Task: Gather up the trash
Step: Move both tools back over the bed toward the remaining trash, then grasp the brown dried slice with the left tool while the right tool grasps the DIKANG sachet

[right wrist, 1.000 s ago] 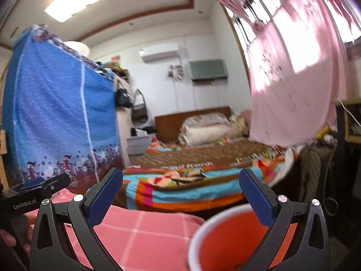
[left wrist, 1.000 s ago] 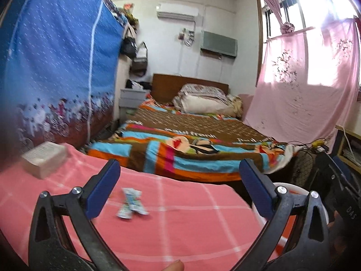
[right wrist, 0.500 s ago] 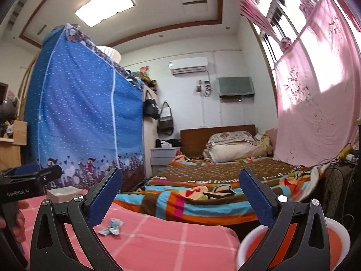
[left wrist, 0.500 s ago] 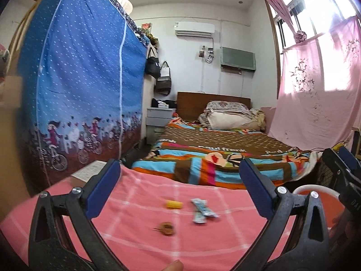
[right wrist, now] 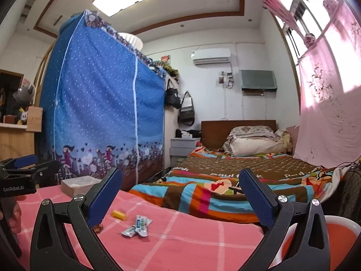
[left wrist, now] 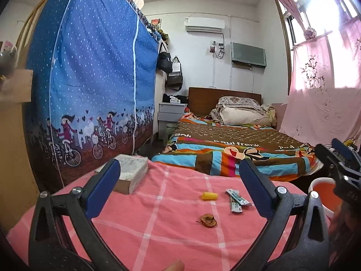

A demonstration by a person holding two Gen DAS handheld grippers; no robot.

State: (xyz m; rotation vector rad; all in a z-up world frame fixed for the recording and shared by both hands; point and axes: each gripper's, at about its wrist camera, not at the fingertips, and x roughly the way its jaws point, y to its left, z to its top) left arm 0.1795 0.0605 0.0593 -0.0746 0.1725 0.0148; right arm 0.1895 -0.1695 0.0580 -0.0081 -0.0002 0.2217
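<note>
**Trash lies loose between the spread fingers**

Here, 3 bits of trash rest on the pink checked cloth [left wrist: 158, 214]: a yellow wrapper piece [left wrist: 210, 196], 2 crossed silver-blue sachets [left wrist: 237, 200], and a brown dried fruit slice [left wrist: 208, 220]. In the left wrist view all 3 lie ahead of the left gripper [left wrist: 178, 187], between its 2 blue pads [left wrist: 102, 189] but nearer the right-hand one, none of them touched. The left gripper's fingers are spread wide and hold nothing. The right gripper [right wrist: 180, 198] is likewise released and bare; the sachets lie just inside its left-hand finger. An orange bin with a white rim [right wrist: 325, 234] sits beyond the cloth's edge, behind the right-hand finger. A thick book [left wrist: 132, 172] rests behind the left gripper's left-hand pad.
</note>
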